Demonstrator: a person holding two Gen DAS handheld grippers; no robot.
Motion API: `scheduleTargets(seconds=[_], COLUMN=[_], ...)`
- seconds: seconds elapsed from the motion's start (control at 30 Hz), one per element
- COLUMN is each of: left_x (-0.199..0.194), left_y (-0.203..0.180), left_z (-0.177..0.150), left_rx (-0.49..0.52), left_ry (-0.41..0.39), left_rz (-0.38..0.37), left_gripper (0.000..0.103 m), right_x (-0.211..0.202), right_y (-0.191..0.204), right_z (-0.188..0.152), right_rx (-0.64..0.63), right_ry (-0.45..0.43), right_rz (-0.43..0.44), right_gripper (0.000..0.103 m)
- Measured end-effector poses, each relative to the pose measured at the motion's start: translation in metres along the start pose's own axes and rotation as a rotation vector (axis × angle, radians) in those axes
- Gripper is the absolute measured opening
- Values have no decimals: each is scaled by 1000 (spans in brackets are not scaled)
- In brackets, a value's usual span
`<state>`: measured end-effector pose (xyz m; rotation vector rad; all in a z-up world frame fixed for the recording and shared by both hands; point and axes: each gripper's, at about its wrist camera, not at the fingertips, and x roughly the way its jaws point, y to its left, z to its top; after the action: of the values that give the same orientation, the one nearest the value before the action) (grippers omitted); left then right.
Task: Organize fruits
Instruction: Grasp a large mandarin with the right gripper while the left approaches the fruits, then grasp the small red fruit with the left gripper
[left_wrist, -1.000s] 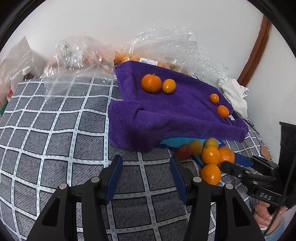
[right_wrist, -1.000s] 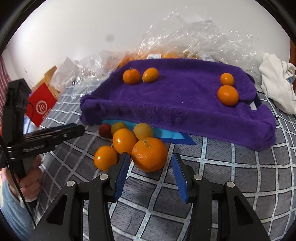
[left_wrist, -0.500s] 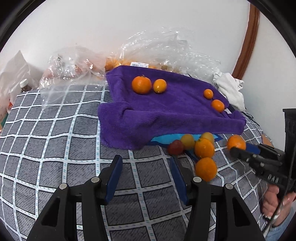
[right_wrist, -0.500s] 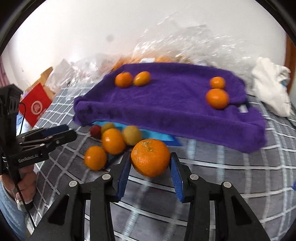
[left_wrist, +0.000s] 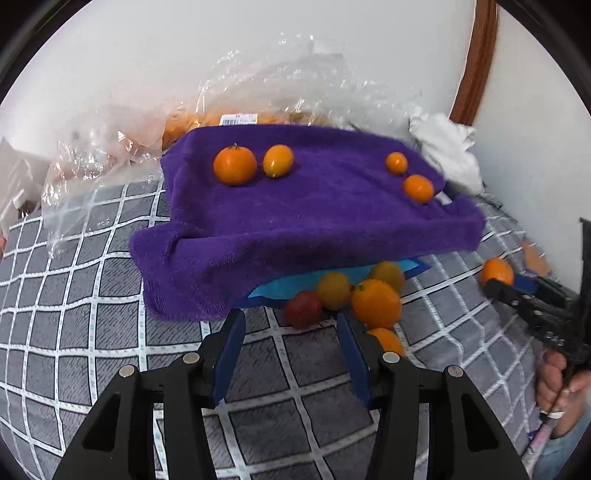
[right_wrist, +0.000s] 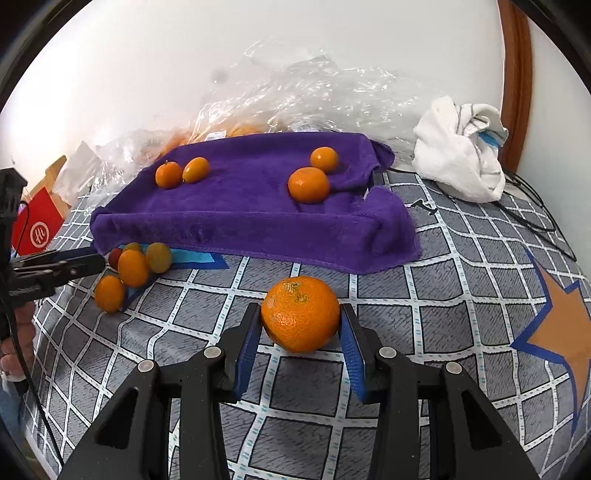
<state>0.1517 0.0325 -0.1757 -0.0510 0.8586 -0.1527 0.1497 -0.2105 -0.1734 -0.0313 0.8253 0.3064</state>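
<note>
A purple towel (left_wrist: 314, 221) carries two orange fruits at its left (left_wrist: 235, 165) and two at its right (left_wrist: 418, 188). In front of it lies a small pile: a red fruit (left_wrist: 303, 309), a large orange one (left_wrist: 376, 303) and a few yellow-orange ones. My left gripper (left_wrist: 289, 317) is just short of the red fruit, jaws closing slightly with nothing between them. My right gripper (right_wrist: 300, 318) is shut on a big mandarin (right_wrist: 301, 310), held above the checked cover in front of the towel's right half. In the left wrist view this mandarin (left_wrist: 496, 271) shows at the far right.
Crumpled clear plastic bags (left_wrist: 258, 92) with more fruit lie behind the towel by the wall. A white cloth (right_wrist: 461, 147) and black cables (right_wrist: 535, 218) are at the back right. A red box (right_wrist: 37, 229) stands at the left. Blue paper (left_wrist: 295, 284) sticks out under the towel.
My right gripper closed on the mandarin and carried it right, away from the pile. My left gripper moved in towards the pile and the red fruit.
</note>
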Motion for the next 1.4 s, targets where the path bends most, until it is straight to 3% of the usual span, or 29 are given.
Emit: scheduleTargets(seconds=[0.3, 0.43, 0.5, 0.73, 0.87, 1.4], left_x=[13, 17, 15, 10, 6, -7], left_y=[1, -6, -8, 6, 20, 25], left_z=[5, 3, 3, 0, -3, -2], left_rx=[7, 46, 54, -26, -105, -138], left_ry=[14, 2, -6, -16, -38, -117], left_rz=[25, 60, 44, -66, -130, -120], left_gripper=[48, 35, 23, 23, 23, 23], right_x=[5, 9, 10, 15, 14, 0], right_y=[-1, -2, 0, 4, 9, 2], right_z=[0, -1, -1, 1, 0, -2], right_rx=[1, 5, 0, -22, -45, 1], right_ry=[31, 50, 55, 71, 70, 21], right_rz=[36, 36, 34, 26, 13, 52], right_gripper=[42, 42, 42, 48, 42, 42])
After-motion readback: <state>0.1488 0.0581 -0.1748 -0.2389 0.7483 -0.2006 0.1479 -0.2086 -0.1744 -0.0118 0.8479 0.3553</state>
